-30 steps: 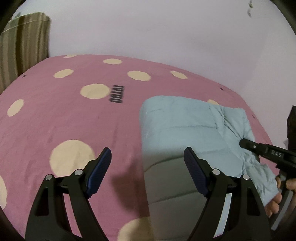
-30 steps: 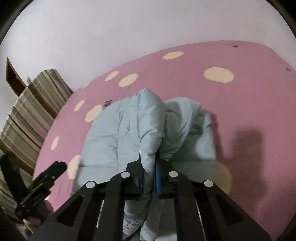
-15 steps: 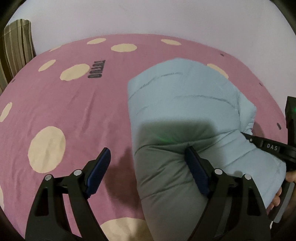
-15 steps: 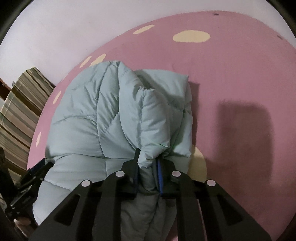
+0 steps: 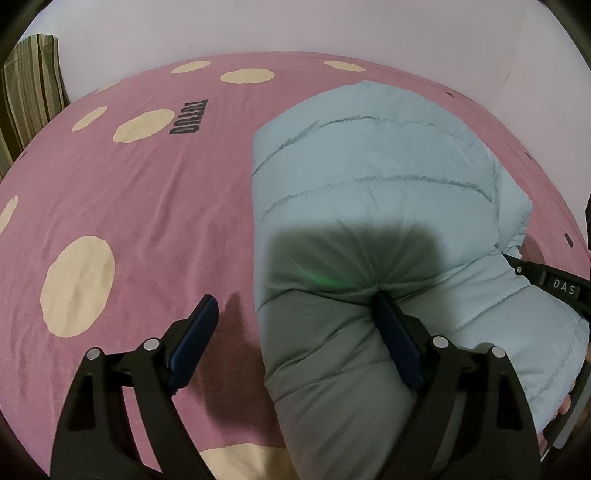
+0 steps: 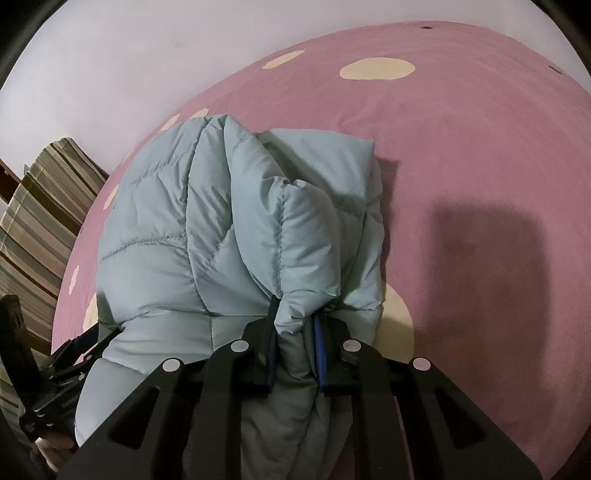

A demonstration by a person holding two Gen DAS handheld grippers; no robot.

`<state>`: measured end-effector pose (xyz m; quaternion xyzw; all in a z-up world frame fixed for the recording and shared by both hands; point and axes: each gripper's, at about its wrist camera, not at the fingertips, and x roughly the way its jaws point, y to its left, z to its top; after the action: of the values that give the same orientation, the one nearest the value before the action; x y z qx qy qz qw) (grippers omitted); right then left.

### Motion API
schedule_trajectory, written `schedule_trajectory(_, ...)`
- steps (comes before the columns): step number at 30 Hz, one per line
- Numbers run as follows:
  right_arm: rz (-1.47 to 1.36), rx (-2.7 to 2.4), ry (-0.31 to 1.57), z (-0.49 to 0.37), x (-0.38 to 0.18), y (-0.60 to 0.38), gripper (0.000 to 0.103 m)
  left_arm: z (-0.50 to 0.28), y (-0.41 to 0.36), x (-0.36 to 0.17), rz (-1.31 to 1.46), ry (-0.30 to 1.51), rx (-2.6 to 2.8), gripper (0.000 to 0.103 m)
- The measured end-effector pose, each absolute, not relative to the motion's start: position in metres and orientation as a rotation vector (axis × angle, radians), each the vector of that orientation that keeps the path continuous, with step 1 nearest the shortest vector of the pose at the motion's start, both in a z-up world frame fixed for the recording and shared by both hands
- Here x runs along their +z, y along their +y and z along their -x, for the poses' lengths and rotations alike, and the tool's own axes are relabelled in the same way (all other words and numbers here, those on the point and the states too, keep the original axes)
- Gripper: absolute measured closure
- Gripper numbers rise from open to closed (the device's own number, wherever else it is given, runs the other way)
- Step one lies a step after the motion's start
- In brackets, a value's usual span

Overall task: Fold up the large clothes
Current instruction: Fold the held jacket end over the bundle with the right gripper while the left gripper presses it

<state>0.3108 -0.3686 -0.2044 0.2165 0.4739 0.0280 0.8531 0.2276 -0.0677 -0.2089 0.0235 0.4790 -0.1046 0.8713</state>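
Right wrist view has the pale blue puffer jacket bunched up straight ahead of the right gripper, whose two blue pads are clenched on a gathered ridge of its quilted fabric; the rest of the jacket swells away in front of and to the left of those fingers, lying on the pink bedsheet with cream dots. Bare sheet stretches off to the right of the claw, crossed by a dark shadow.

From the left wrist view, the same jacket lies folded ahead and to the right of the left gripper. Its jaws are spread wide and still opening: the right-hand finger presses into the jacket's near edge, the left-hand one hovers over bare sheet, and part of the jacket's edge sits between them, ungripped. Far right of this claw, the other tool pokes out from under the jacket. A striped cushion stands far to the left, by the pale wall.
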Motion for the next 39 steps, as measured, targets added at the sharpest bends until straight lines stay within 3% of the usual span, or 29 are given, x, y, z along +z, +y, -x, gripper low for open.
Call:
schedule_trajectory(15,-0.481,0.037,0.956,-0.302,-0.200,-0.370,0.085,-0.226,-0.066,-0.204,-0.037,0.994,-0.227,0.017)
schedule_trajectory(30,-0.425,0.057,0.818,-0.230,-0.126,-0.352,0.082,-0.190,-0.059,-0.141,0.015,0.900,-0.357,0.022)
schedule_trajectory(39,-0.380,0.099,0.954,-0.228,-0.174,-0.329,0.082,-0.197,-0.068,-0.184,-0.062,0.990,-0.333,0.020)
